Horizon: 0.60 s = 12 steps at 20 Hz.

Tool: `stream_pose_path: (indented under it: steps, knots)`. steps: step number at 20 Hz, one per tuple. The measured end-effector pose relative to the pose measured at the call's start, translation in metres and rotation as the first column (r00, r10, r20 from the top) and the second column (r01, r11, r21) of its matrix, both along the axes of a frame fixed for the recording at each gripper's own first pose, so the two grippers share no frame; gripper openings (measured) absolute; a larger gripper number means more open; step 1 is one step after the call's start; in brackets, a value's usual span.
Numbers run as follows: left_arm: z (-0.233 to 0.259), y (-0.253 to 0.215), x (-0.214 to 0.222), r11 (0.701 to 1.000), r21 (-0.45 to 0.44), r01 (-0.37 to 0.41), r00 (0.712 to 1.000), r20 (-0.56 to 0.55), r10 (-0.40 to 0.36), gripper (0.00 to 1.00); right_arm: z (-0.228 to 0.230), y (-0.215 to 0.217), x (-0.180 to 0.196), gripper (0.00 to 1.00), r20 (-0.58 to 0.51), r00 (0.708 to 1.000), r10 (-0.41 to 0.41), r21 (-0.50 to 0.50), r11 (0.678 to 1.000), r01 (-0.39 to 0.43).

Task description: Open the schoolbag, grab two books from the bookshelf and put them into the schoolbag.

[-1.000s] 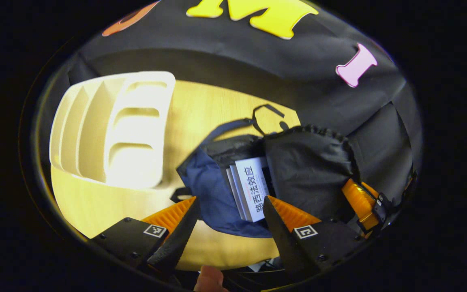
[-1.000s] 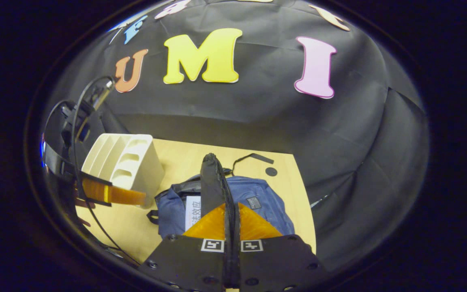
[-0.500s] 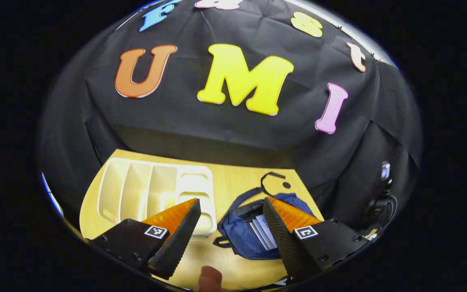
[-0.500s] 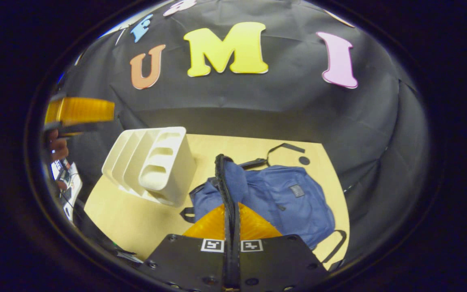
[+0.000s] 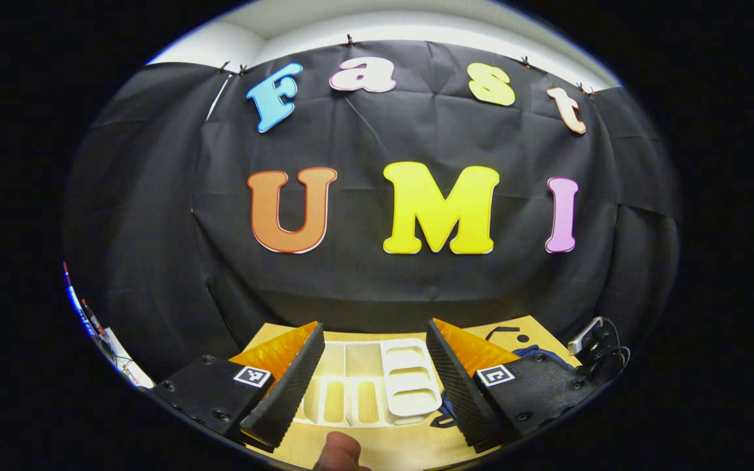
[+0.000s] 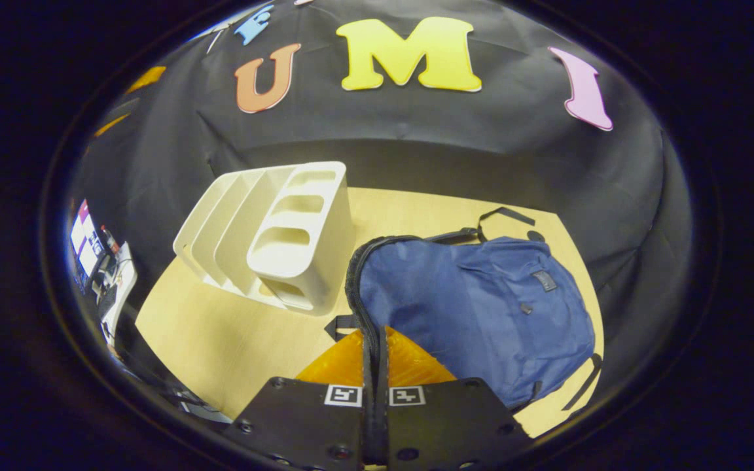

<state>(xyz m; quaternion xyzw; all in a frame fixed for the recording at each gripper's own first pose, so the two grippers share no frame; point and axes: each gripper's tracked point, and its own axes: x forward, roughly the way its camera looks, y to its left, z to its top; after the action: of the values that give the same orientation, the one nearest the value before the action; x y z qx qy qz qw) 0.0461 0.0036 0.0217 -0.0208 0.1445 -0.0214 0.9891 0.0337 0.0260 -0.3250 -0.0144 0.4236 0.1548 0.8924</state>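
Lower centre of the right gripper view, the right tool [image 6: 374, 340] pinches the schoolbag [image 6: 475, 307] flap, apparently lowering it closed; the left tool [image 5: 372, 356] hangs open above the empty bookshelf [image 5: 377, 389].

The navy schoolbag [image 6: 482, 307] lies flat on the light wooden table [image 6: 207, 340], its front pocket facing up, black straps trailing past its far end and its black zippered edge pinched between the right gripper's [image 6: 374, 347] closed fingers. Just beside it on the left stands the white bookshelf [image 6: 279, 235], an upright slotted rack whose compartments look bare. In the left gripper view the same bookshelf [image 5: 377, 386] sits low, with a sliver of the schoolbag [image 5: 540, 353] to its right.
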Motion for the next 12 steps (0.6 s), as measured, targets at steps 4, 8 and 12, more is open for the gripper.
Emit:
stream_pose_path:
  steps: [4,8,12]
  knots:
    - [0.015,0.024,-0.002,0.999,0.014,-0.041,0.998,0.050,0.041,0.94,-0.009,0.020,0.000,0.08,-0.018,1.000,0.005,0.009,1.000,-0.005]
    - [0.024,0.039,0.000,0.997,0.048,-0.058,0.994,0.096,0.053,0.98,0.007,0.030,0.003,0.55,0.022,1.000,0.013,0.046,0.999,-0.014]
    - [0.033,0.046,0.015,0.993,0.089,-0.078,0.988,0.138,0.065,0.98,0.059,0.031,0.019,0.81,0.151,0.989,-0.008,0.090,0.996,-0.006]
